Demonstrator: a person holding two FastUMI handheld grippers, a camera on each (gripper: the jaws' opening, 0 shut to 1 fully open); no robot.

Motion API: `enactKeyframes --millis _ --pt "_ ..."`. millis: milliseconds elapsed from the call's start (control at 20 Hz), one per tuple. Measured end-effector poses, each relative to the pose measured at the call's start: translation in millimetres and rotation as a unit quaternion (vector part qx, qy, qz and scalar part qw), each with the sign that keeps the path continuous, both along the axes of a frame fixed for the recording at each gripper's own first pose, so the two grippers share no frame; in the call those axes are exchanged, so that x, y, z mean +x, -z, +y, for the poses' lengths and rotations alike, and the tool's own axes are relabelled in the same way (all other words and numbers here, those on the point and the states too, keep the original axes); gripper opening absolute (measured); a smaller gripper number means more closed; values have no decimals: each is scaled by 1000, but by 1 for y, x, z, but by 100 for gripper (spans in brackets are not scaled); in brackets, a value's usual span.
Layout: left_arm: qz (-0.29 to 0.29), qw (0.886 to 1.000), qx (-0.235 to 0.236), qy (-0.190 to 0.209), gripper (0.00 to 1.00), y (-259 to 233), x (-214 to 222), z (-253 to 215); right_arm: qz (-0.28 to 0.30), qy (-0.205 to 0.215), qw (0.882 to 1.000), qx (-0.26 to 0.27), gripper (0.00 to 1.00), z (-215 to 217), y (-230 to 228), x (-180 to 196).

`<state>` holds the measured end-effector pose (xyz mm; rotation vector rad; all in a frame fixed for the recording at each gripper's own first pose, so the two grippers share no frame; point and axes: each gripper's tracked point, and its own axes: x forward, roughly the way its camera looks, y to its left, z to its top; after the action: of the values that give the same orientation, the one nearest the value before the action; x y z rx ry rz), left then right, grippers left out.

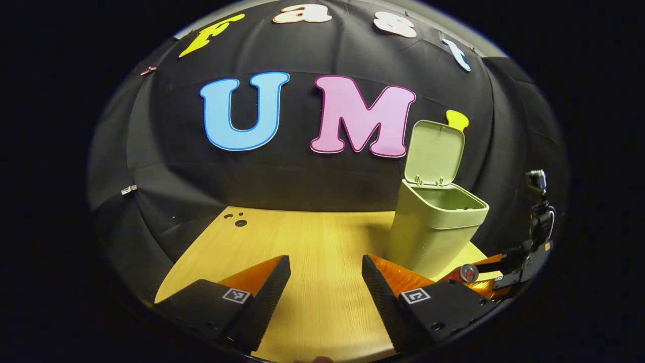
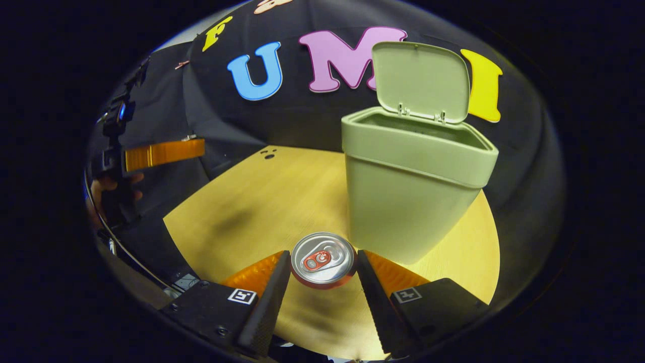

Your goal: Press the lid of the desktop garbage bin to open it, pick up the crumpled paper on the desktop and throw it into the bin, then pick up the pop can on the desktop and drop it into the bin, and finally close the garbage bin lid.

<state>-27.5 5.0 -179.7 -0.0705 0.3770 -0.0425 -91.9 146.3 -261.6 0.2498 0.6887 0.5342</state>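
Bin: stands on the bench, lid raised upright; its inside is hidden from both views.
Pop can: upright, between the right gripper jaws, just before the bin; whether both fingers press it cannot be told.
Left gripper: jaws wide, holding nothing, over bare bench.
Left gripper view: can top partly cut off.

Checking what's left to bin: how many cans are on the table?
1. The can stands upright between the right gripper jaws, just before the open bin. Anything inside the bin is hidden.
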Motion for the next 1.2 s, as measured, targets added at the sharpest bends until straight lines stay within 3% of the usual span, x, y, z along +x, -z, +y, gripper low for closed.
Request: enactKeyframes --millis 400,700,900,1200 --pt "0 1000 -2 -3 93 1 2 3 -64 21 997 42 82 -8 -80 30" --pt "-1 1000 -3 -8 93 0 2 7 -132 53 986 85 82 -26 -145 70" --pt "-1 1000 -2 -9 93 0 1 9 -172 88 979 71 82 -62 -162 103" --pt "0 1000 0 -11 93 0 2 12 -162 147 975 39 82 -107 -146 145"
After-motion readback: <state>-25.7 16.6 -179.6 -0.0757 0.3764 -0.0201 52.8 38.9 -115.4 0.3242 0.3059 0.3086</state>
